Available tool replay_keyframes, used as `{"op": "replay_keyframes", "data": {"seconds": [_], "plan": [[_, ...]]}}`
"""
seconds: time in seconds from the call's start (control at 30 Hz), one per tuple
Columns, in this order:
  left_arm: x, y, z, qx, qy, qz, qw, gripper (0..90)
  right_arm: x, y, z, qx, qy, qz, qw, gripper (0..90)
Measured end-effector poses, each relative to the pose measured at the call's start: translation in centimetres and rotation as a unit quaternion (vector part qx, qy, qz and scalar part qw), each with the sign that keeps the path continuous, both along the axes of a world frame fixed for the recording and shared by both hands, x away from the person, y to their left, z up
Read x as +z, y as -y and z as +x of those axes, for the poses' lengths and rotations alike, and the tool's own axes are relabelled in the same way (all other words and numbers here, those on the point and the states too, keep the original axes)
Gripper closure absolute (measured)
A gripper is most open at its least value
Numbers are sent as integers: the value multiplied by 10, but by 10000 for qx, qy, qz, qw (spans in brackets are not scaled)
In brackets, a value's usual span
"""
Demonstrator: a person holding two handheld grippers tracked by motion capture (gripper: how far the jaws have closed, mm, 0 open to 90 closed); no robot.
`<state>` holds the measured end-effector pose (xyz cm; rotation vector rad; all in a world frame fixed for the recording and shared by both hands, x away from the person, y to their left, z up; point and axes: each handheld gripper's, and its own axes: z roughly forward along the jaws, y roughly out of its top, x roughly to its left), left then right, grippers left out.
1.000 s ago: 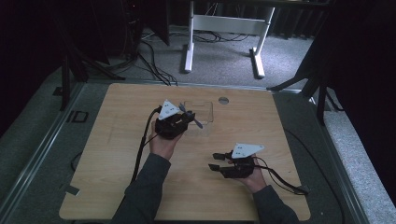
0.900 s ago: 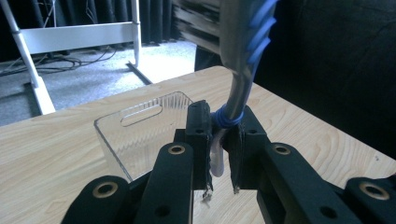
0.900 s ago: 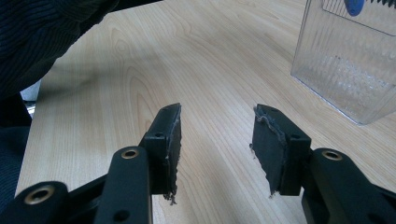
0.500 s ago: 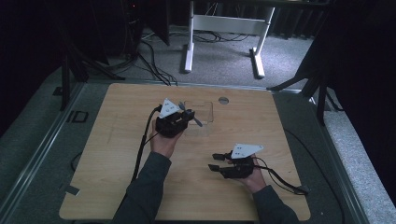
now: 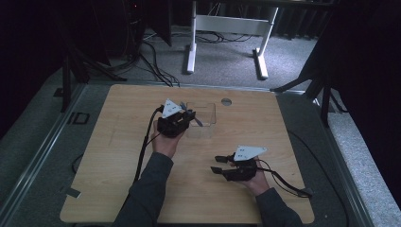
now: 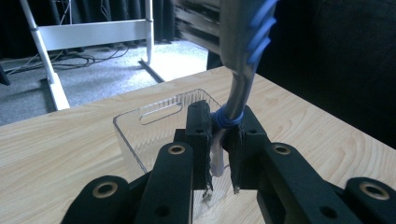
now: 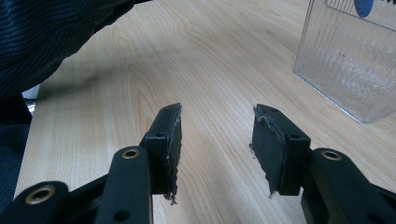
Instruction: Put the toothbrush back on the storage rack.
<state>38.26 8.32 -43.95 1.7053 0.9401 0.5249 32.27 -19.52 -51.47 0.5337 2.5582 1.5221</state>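
Left gripper view: a toothbrush [image 6: 243,51] with a silvery handle and blue stripes is clamped between the closed jaws of the left gripper [image 6: 219,135], rising upright from them. Just beyond the jaws a clear plastic box [image 6: 154,126] with a slot handle is seen on the pale wooden table [image 5: 118,161]. Grey carpet, cables and a white desk frame [image 5: 227,23] lie behind. The right gripper [image 7: 217,140] is held low over bare wood, jaws half apart, nothing between them.
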Motion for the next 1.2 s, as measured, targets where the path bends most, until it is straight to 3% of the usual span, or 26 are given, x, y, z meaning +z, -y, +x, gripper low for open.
{"op": "replay_keyframes", "data": {"seconds": [0.6, 0.8, 0.83, 1.03, 1.13, 1.2], "plan": [[-9, 0, 13, 151, -91, 88, 9998, 795, 0, 0, 0, 12, 6, -10, 10000, 519], [-14, 1, 23, 181, -264, 198, 9993, 795, 0, 0, 0, 16, 7, -10, 10000, 519], [-16, 2, 26, 34, -394, 227, 9990, 794, 0, 0, 0, 17, 5, -8, 10000, 519], [-22, -1, 30, -39, -608, 317, 9976, 782, 0, 0, 0, 17, 5, -11, 10000, 519], [-24, -6, 33, -227, -839, 83, 9962, 555, 0, 0, 0, 21, 7, -11, 10000, 520], [-24, -7, 33, -234, -837, 28, 9962, 466, 0, 0, 0, 23, 8, -11, 10000, 520]]}}
